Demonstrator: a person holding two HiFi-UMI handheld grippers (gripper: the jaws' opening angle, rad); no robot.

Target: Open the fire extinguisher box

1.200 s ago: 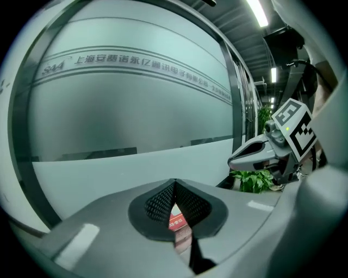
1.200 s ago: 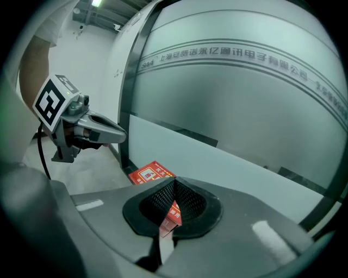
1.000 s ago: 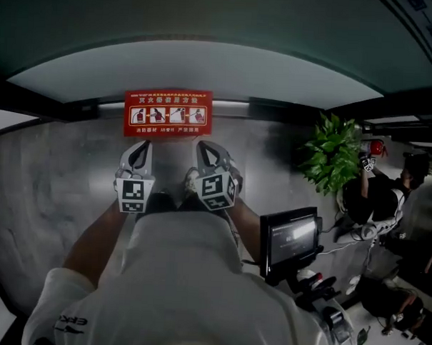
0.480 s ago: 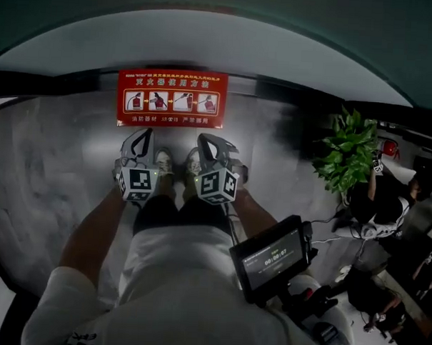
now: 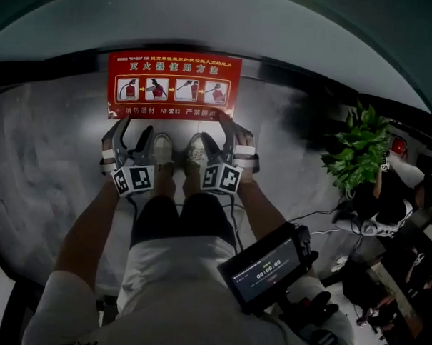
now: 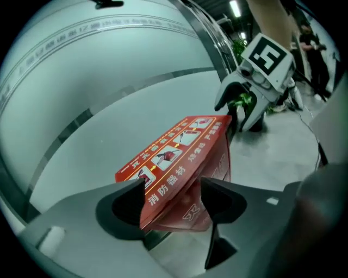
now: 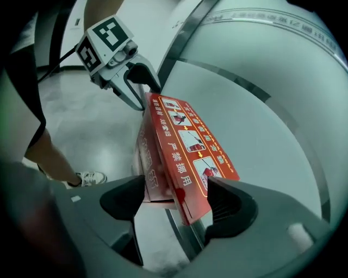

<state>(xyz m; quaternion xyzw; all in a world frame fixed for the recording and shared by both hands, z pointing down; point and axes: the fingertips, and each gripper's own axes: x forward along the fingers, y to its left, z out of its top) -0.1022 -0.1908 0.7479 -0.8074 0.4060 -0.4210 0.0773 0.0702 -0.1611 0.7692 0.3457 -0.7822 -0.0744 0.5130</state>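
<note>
The red fire extinguisher box (image 5: 173, 86) stands on the floor against the curved wall, its lid printed with white pictures and writing. My left gripper (image 5: 132, 132) is at the lid's left front corner and my right gripper (image 5: 221, 133) at its right front corner. In the left gripper view the box (image 6: 179, 152) has its end corner between my left gripper's (image 6: 173, 187) opening jaws, pads apart from it. In the right gripper view the box (image 7: 187, 141) likewise lies between my right gripper's (image 7: 176, 184) opening jaws. The lid lies down on the box.
The pale curved wall (image 5: 208, 25) rises right behind the box. My shoes (image 5: 163, 148) stand just before it on the grey stone floor. A potted plant (image 5: 360, 149) and a seated person (image 5: 390, 197) are at the right. A small monitor (image 5: 265, 267) hangs near my right hip.
Both grippers have gone from shut to wide open and moved forward to the box's front corners. The box now sits lower and larger in the head view.
</note>
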